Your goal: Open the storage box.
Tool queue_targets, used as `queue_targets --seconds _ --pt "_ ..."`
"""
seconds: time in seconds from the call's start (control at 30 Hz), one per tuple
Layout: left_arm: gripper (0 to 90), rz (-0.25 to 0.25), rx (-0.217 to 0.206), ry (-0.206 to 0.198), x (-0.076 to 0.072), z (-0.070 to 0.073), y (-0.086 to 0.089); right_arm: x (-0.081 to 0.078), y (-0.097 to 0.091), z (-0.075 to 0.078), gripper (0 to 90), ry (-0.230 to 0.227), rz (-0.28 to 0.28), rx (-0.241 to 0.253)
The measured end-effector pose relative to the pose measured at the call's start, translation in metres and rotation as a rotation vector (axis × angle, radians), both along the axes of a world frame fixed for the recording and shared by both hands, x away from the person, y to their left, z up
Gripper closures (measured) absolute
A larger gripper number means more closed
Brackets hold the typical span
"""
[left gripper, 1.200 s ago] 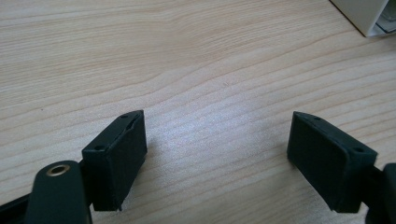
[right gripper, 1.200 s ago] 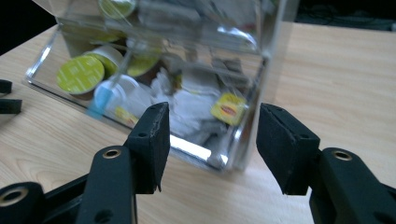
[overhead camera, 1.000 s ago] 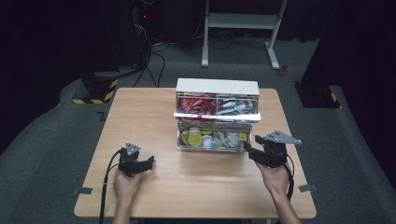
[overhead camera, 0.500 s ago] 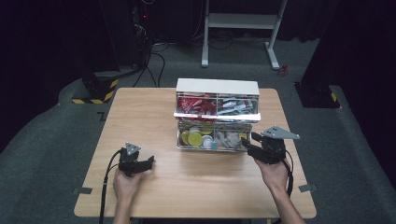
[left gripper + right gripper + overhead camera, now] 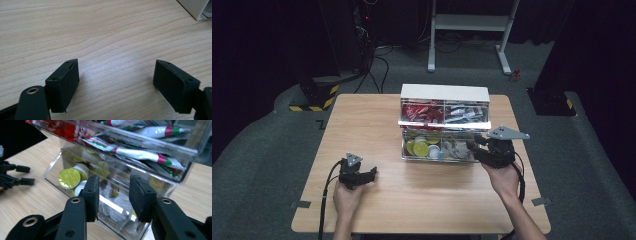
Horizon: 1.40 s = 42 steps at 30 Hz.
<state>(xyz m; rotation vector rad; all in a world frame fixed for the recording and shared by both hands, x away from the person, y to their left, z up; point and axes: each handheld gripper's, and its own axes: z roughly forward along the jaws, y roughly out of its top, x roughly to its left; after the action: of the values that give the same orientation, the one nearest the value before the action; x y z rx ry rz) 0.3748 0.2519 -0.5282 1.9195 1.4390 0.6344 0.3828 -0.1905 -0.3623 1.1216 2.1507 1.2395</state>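
The organizer (image 5: 444, 125) sits toward the surface's (image 5: 362, 125) far edge, its lower drawer (image 5: 105, 195) pulled out. The right gripper (image 5: 113, 195), fingers part-open and empty, aims at the drawer's front. Left gripper (image 5: 116, 83), released, rests near the front-left corner. Nothing looks taken out yet.

My left gripper (image 5: 371, 175) rests on the table (image 5: 362, 125) near its front left, jaws apart over bare wood. Well off to its right and farther back stands the two-tier organiser (image 5: 444, 127), mid-table toward the far edge. My right gripper (image 5: 473, 148) is at the organiser's front right corner, jaws parted just before the lower drawer (image 5: 82, 195). Ahead of these jaws, capsules (image 5: 69, 178) lie in that drawer; above it, sachets (image 5: 147, 155) lie in the upper drawer (image 5: 150, 143).
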Motion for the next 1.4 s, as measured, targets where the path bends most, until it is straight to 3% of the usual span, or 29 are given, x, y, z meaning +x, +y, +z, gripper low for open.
queue_targets --seconds 0.07,0.37,0.77,1.03,1.23,1.4 --pt "21.2 0.000 0.000 0.000 0.000 0.000 0.000 0.002 0.001 0.004 63.0 -0.010 0.013 0.023" --pt "21.2 0.000 0.002 0.000 0.000 0.000 0.000 0.009 0.011 0.013 66.8 -0.016 0.043 -0.002" --pt "21.2 0.000 0.002 0.000 0.000 0.000 0.000 0.018 0.008 0.018 67.0 -0.022 0.026 0.006" --pt "21.3 0.000 0.002 0.000 0.000 0.000 0.000 0.019 0.010 0.021 67.7 -0.048 0.021 -0.010" --pt "21.3 0.000 0.002 0.000 0.000 0.000 0.000 0.019 0.009 0.033 66.5 -0.093 0.018 -0.023" --pt "21.3 0.000 0.002 0.000 0.000 0.000 0.000 0.025 0.009 0.037 66.1 -0.089 0.011 -0.023"
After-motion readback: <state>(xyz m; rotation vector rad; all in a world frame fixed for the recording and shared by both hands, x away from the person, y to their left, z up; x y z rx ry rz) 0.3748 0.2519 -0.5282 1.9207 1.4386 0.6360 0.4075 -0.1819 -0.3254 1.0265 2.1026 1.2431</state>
